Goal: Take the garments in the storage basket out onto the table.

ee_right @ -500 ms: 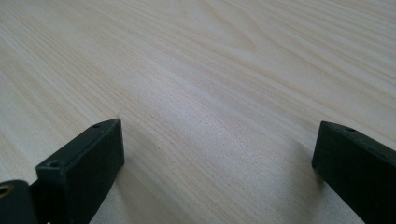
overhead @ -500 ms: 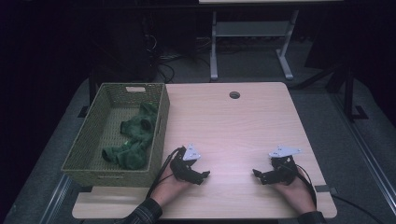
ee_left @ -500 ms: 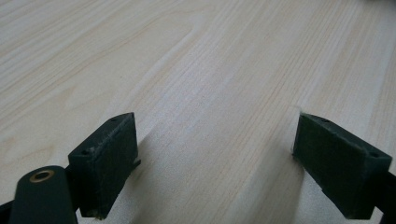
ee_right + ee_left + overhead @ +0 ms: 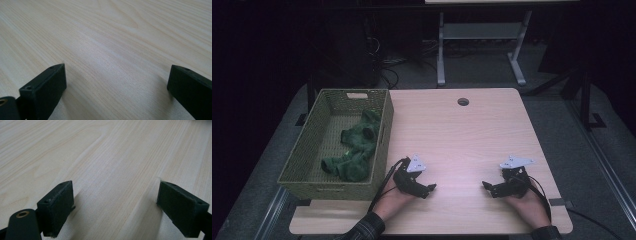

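My left gripper [image 4: 430,189] rests low on the light wooden table [image 4: 462,135] near its front edge, right of the basket, jaws pointing right. It is open [image 4: 115,195] with bare wood between its pads. My right gripper [image 4: 487,186] lies at the front right of the table, jaws pointing left toward the other one. It too stands open [image 4: 116,80], nothing held. A woven green basket [image 4: 302,157] sits at the table's left edge and holds crumpled dark green cloth [image 4: 357,147].
A round cable hole [image 4: 463,102] is near the table's far edge. Beyond the table stand a white metal frame [image 4: 479,40] and loose cables on a dark floor. Bare wood lies between and ahead of the grippers.
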`<state>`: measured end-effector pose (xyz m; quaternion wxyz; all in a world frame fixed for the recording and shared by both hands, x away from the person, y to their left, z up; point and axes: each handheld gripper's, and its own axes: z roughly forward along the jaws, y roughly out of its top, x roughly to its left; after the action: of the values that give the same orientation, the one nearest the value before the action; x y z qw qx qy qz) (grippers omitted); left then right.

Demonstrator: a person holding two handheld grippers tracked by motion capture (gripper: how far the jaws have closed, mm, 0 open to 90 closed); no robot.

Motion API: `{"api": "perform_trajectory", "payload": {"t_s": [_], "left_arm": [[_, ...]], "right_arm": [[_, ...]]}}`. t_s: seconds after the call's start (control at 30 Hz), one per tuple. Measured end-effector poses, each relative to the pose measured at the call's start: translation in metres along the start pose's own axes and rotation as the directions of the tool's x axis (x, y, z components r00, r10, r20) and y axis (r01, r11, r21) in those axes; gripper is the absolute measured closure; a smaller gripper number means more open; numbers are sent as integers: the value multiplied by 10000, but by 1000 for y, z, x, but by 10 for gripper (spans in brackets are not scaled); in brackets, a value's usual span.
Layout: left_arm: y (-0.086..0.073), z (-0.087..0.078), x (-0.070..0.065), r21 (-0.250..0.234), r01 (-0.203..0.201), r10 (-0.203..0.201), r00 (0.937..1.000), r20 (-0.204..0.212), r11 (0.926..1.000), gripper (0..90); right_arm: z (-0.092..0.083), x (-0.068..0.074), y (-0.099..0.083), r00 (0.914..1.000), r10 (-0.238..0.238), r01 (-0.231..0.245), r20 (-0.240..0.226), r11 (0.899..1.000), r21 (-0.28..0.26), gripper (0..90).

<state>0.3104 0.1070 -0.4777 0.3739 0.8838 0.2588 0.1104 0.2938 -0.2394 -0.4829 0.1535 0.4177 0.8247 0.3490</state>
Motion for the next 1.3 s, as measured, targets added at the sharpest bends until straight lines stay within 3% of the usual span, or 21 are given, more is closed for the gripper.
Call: {"api": "perform_trajectory", "payload": {"t_s": [0.6, 0.87, 1.3], "left_arm": [[4, -5, 1, 141, 101, -102, 9999, 115, 9999, 133], [9, -8, -1, 288, -101, 99, 9999, 89, 9995, 132], [16, -14, 0, 381, -48, 43, 9999, 127, 9993, 133]], "right_arm": [[0, 0, 0, 10000, -4, 4, -8, 10000, -4, 18], [0, 0, 0, 10000, -3, 3, -5, 10000, -4, 18], [0, 0, 0, 10000, 43, -43, -14, 10000, 24, 18]]}}
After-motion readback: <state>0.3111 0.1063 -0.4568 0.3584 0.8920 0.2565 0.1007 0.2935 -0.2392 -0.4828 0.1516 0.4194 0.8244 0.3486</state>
